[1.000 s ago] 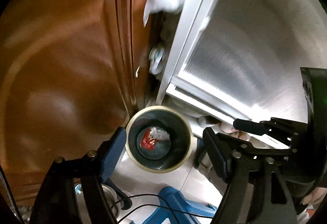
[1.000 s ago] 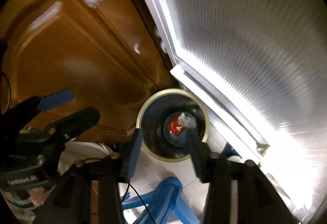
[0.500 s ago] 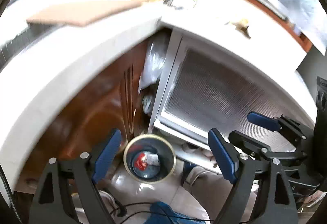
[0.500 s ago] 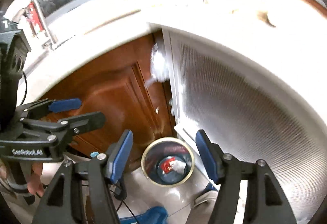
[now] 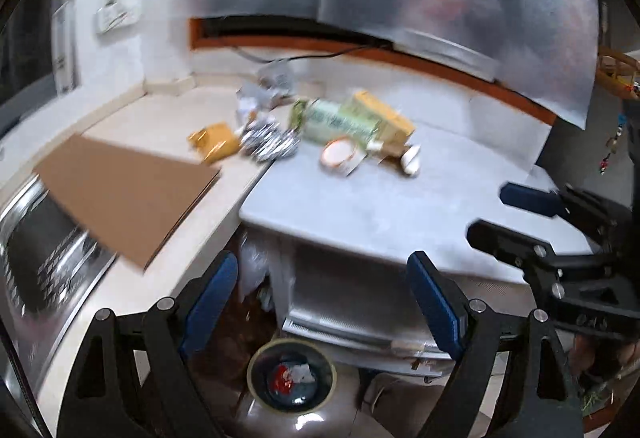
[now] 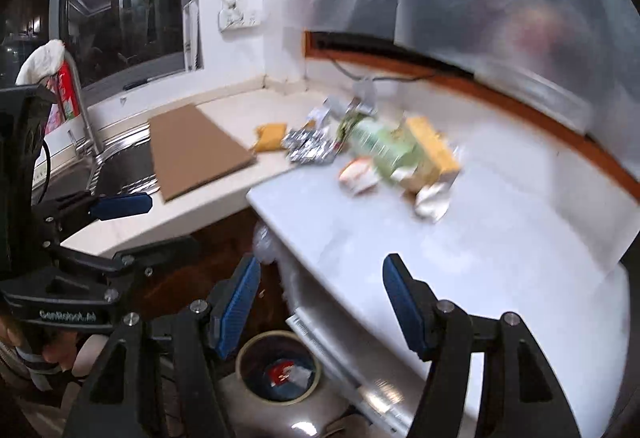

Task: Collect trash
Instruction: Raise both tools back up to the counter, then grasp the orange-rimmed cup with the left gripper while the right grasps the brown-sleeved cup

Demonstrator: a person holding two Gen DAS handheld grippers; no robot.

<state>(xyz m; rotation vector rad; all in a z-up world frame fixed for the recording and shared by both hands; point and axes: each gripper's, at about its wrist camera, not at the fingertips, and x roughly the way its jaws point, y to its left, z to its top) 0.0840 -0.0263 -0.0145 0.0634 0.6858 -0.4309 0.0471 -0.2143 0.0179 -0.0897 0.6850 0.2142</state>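
- The left gripper [image 5: 322,302] has its blue pads spread wide with nothing between them; it seems free for the next piece of litter.
- The right gripper [image 6: 320,302] is likewise spread and empty, side by side with the left, both angled down toward the counter edge.
- Below, near and on the floor, the bin [image 5: 291,375] stands against the cabinet front, open-mouthed, with red and white scraps already inside, handy for dropping things from the counter straight above.
- Farther off on the white counter [image 5: 380,206] lies the remaining trash [image 5: 344,134]: a green packet, a yellow box, crumpled foil and a round lid, bunched together near the far wall.
- Left of that heap, a cardboard sheet [image 5: 124,190] overhangs the sink [image 5: 44,258].
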